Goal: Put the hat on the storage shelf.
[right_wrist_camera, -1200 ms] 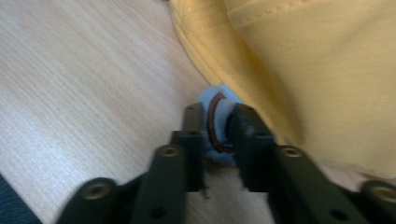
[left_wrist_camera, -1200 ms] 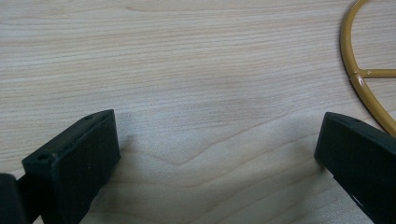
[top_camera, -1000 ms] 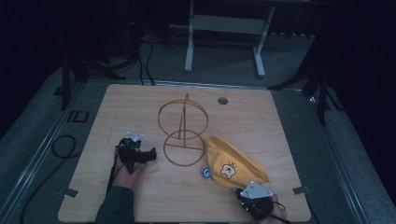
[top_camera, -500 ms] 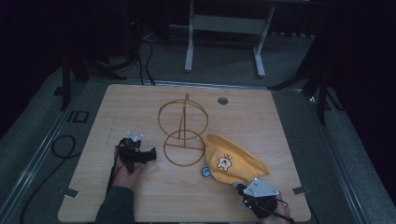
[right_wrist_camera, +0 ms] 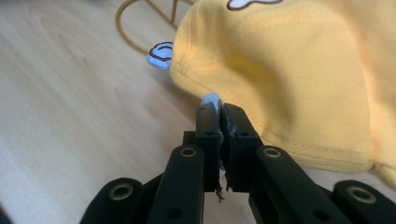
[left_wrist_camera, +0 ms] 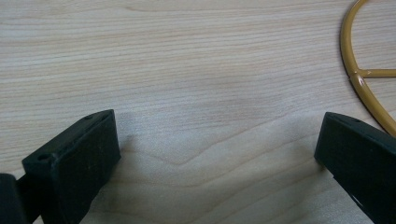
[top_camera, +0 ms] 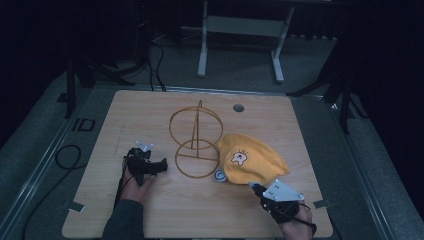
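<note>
The yellow cap point(top_camera: 252, 161) lies right of the table's point(top_camera: 150, 110) middle, toward the near edge, its left side touching the base ring of the wire stand point(top_camera: 196, 141) at the table's centre. The right gripper point(right_wrist_camera: 219, 114), by the near right corner, has its jaws pinched tight on the cap's near edge. The left gripper point(top_camera: 161, 165), over toward the near left corner just beside the stand's base ring, rests on the wood with its jaws spread wide and nothing between them.
</note>
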The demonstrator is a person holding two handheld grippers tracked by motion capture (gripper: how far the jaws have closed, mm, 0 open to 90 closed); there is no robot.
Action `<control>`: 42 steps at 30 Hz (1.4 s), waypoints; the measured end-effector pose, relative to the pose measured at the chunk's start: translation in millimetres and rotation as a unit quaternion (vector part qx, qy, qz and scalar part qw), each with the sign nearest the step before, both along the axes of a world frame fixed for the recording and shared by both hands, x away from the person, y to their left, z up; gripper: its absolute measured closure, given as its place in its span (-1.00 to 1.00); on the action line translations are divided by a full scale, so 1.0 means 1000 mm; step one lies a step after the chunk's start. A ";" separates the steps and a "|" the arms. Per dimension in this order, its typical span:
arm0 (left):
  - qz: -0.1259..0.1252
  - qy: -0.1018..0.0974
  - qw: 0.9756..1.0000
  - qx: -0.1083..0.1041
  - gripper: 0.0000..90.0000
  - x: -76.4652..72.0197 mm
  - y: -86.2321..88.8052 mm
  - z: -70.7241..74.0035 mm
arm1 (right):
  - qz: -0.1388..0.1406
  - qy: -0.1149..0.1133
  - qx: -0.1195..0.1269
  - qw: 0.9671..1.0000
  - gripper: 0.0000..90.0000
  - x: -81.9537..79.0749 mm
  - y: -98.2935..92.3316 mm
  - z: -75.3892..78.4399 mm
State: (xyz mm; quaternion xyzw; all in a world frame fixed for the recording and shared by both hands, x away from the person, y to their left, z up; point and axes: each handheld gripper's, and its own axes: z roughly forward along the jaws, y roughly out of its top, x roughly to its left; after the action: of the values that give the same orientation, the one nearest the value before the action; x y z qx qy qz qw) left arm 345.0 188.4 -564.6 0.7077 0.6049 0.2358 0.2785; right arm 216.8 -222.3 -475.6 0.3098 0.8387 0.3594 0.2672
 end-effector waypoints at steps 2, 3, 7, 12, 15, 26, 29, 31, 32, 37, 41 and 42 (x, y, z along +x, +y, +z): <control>0.000 0.000 1.000 0.000 -1.00 0.000 0.000 0.000 | 0.001 -0.008 0.001 1.000 0.91 0.003 0.001 0.006; 0.000 0.000 1.000 0.000 -1.00 0.000 0.000 0.000 | 0.000 -0.013 0.000 1.000 0.91 0.004 0.001 0.009; 0.000 0.000 1.000 0.000 -1.00 0.000 0.000 0.000 | -0.004 -0.031 0.004 1.000 0.91 0.013 0.001 0.023; 0.000 0.000 1.000 0.000 -1.00 0.000 0.000 0.000 | -0.012 -0.047 0.013 0.999 0.91 0.025 -0.004 0.038; 0.000 0.000 1.000 0.000 -1.00 0.000 0.000 0.000 | -0.025 -0.058 0.014 0.998 0.91 0.033 -0.010 0.046; 0.000 0.000 1.000 0.000 -1.00 0.000 0.000 0.000 | -0.073 -0.055 -0.002 0.996 0.90 0.056 -0.039 0.052; 0.000 0.000 1.000 0.000 -1.00 0.000 0.000 0.000 | -0.073 -0.046 -0.005 0.996 0.85 0.056 -0.042 0.048; 0.000 0.000 1.000 0.000 -1.00 0.000 0.000 0.000 | -0.071 -0.041 -0.002 0.997 0.82 0.056 -0.043 0.046; 0.000 0.000 1.000 0.000 -1.00 0.000 0.000 0.000 | -0.064 -0.035 0.000 0.997 0.82 0.056 -0.044 0.046; 0.000 0.000 1.000 0.000 -1.00 0.000 0.000 0.000 | -0.058 -0.027 0.004 0.998 0.75 0.060 -0.043 0.050; 0.000 0.000 1.000 0.000 -1.00 0.000 0.000 0.000 | -0.052 -0.019 0.000 0.998 0.73 0.064 -0.042 0.052; 0.000 0.000 1.000 0.000 -1.00 0.000 0.000 0.000 | -0.052 -0.019 0.000 0.998 0.73 0.064 -0.042 0.052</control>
State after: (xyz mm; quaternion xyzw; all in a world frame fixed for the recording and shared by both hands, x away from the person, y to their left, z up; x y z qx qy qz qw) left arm 345.0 188.4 -564.6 0.7078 0.6048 0.2357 0.2786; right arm 281.1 -264.3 -423.2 0.3459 0.8163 0.3512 0.3012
